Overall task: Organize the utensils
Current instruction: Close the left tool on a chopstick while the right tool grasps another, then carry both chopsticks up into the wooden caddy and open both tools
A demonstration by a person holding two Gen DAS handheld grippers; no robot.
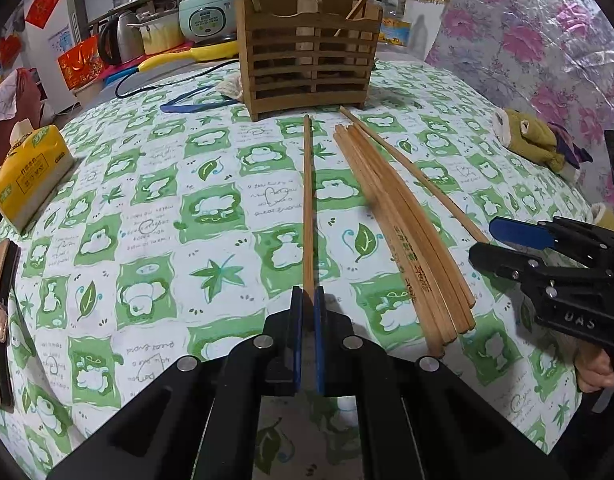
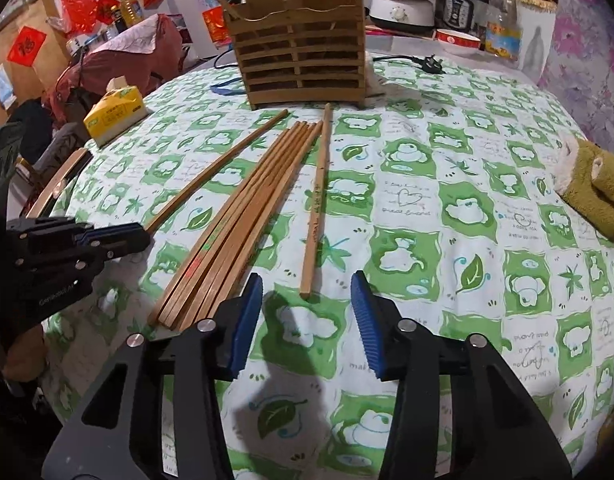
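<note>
My left gripper [image 1: 307, 300] is shut on the near end of a single wooden chopstick [image 1: 307, 200], which points at the slatted wooden utensil holder [image 1: 307, 60]. It shows at the left of the right wrist view [image 2: 141, 234], gripping that chopstick [image 2: 219, 168]. A bundle of several chopsticks [image 1: 403, 232] lies to the right on the table, with one more chopstick [image 1: 411, 168] beyond it. My right gripper [image 2: 307, 288] is open and empty, just short of a lone chopstick [image 2: 317, 208] and right of the bundle [image 2: 243, 216]. The holder [image 2: 299, 48] holds a few utensils.
The table has a green and white patterned cloth [image 1: 167, 208]. A yellow tissue pack [image 1: 27, 176] sits at the left, an olive soft toy [image 2: 599, 196] at the right. Blue cord [image 1: 195, 100] lies beside the holder. Kitchen appliances [image 1: 207, 8] crowd the far edge.
</note>
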